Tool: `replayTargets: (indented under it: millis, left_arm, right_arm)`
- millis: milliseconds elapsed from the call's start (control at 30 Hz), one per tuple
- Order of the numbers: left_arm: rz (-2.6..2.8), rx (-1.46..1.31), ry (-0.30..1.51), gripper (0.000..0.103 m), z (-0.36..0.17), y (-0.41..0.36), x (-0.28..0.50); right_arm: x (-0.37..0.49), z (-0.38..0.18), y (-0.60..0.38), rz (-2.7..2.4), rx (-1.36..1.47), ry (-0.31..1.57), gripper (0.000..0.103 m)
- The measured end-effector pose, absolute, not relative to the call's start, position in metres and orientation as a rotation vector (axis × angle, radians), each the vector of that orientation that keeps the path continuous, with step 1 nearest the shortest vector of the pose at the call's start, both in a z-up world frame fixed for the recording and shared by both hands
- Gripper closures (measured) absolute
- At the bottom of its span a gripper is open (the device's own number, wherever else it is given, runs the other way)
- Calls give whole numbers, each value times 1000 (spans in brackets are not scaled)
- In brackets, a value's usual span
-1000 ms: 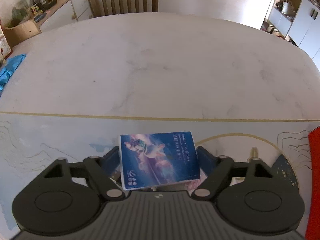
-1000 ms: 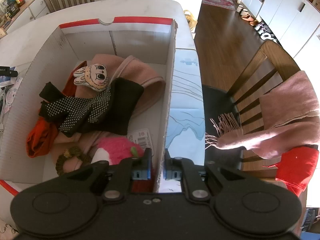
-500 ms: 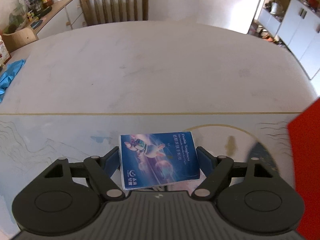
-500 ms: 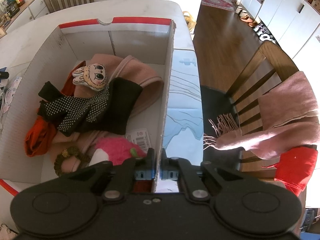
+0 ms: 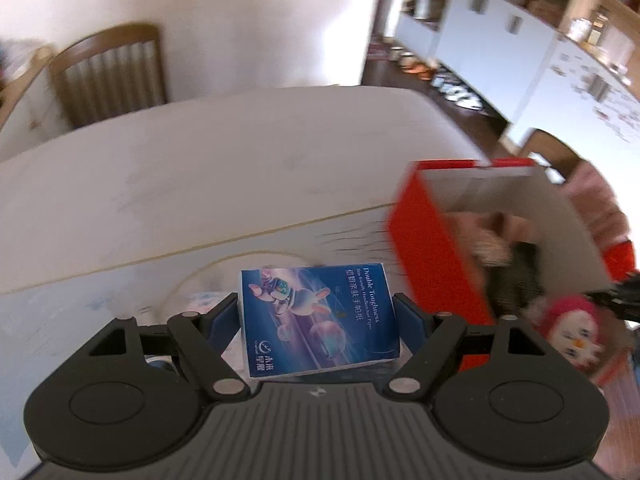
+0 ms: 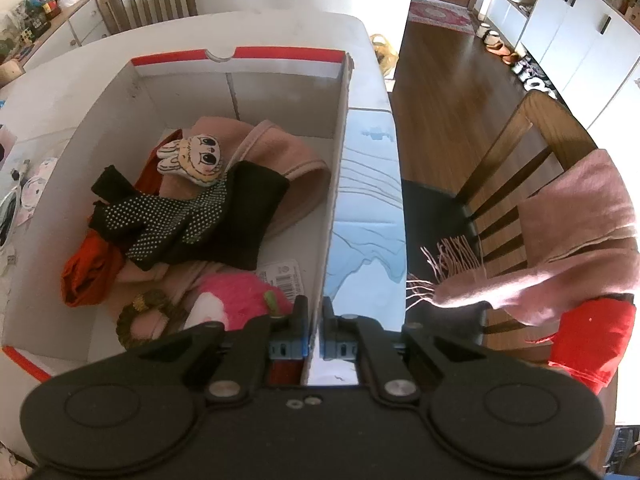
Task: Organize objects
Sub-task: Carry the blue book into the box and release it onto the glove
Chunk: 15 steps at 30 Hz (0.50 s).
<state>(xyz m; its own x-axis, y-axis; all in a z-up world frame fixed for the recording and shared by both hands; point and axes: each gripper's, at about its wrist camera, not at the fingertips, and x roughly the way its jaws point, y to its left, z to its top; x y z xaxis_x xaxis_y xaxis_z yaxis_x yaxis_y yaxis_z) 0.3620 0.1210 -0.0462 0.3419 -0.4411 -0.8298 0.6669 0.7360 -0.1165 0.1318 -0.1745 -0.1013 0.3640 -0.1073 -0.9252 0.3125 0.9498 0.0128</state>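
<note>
The bench has a pale, marbled top with a rounded far edge, and a light blue printed mat covers its near part, ending in a thin gold line in the left wrist view. A red-and-white cardboard box stands open on the bench, its right wall running beside a bare strip of the mat. To the left of the box some small pale printed things lie on the mat, too cut off to name.
</note>
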Motion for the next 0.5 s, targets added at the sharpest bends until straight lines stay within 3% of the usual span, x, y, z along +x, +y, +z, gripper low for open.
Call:
replayTargets:
  millis: [500]
  left_arm:
    - [-1001,374,935,23,-26,7,285]
  right_arm:
    - [120,-96,-170,-248,201,1138,97]
